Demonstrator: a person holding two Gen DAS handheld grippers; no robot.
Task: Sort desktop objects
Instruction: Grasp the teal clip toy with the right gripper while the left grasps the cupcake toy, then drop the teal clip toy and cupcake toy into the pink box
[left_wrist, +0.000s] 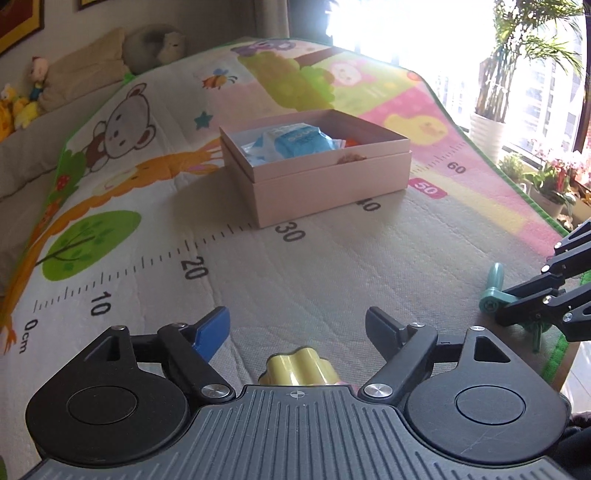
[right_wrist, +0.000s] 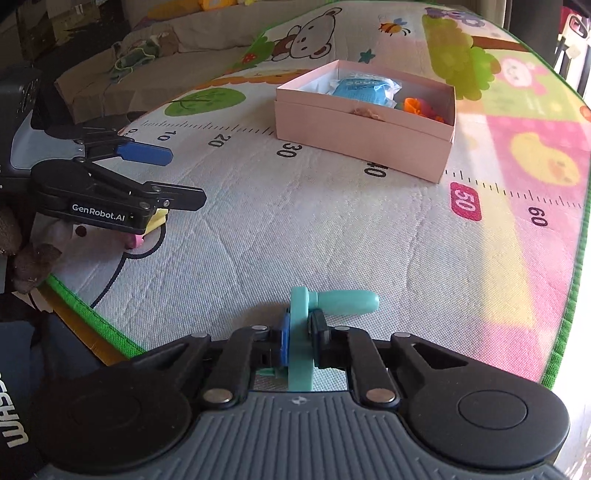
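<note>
Pinching teal flat-disc crank toy (right_wrist: 301, 332) w/ right tongs (right_wrist: 300, 339); left tongs (left_wrist: 297, 330) open.

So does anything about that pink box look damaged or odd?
Yes. The pink box has a ragged brownish patch on the top edge of its near wall, like torn cardboard. Otherwise it sits flat on the mat.

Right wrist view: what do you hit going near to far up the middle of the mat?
Right gripper shut on the teal crank handle → bare grey mat → printed ruler line → pink box → blue packet inside it → bear print.
</note>
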